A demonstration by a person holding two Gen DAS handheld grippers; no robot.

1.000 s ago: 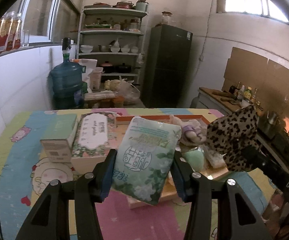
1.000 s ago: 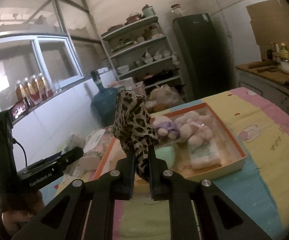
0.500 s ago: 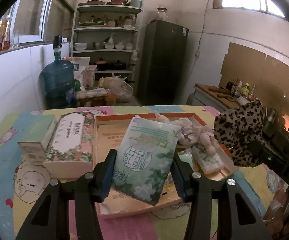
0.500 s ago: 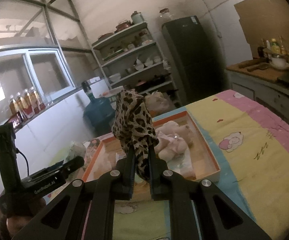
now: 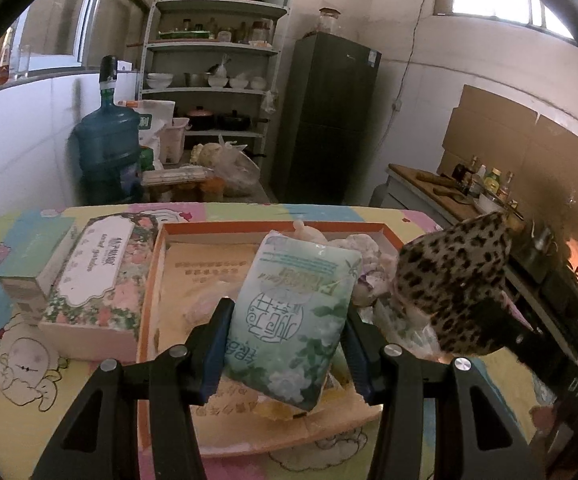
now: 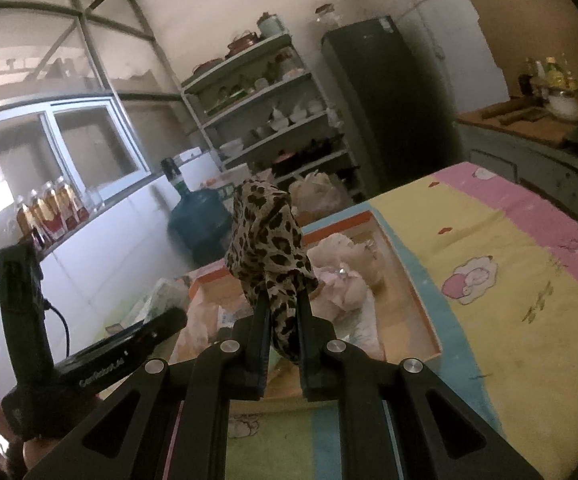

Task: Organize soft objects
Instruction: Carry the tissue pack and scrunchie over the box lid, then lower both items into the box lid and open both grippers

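The left gripper (image 5: 287, 338) pinches a pale green tissue pack (image 5: 295, 320) by its lower sides, holding it upright above the near half of the orange-rimmed tray (image 5: 151, 280); gripping low leaves the bulk of the soft pack free to be lowered flat, probably onto the bare patch of tray floor on the left. The right gripper (image 6: 283, 334) is pressed together on a leopard-print cloth (image 6: 269, 248), whose bunched top stands above the fingers while a fold hangs below, so it stays gathered rather than trailing. It hangs over the tray's near right, where plush toys (image 6: 343, 266) and a flat packet already lie at the far right. Left of the tray, on the cartoon-print counter (image 6: 501, 280), a floral tissue box (image 5: 97, 280) sits just beside it, seemingly outside the sorting.
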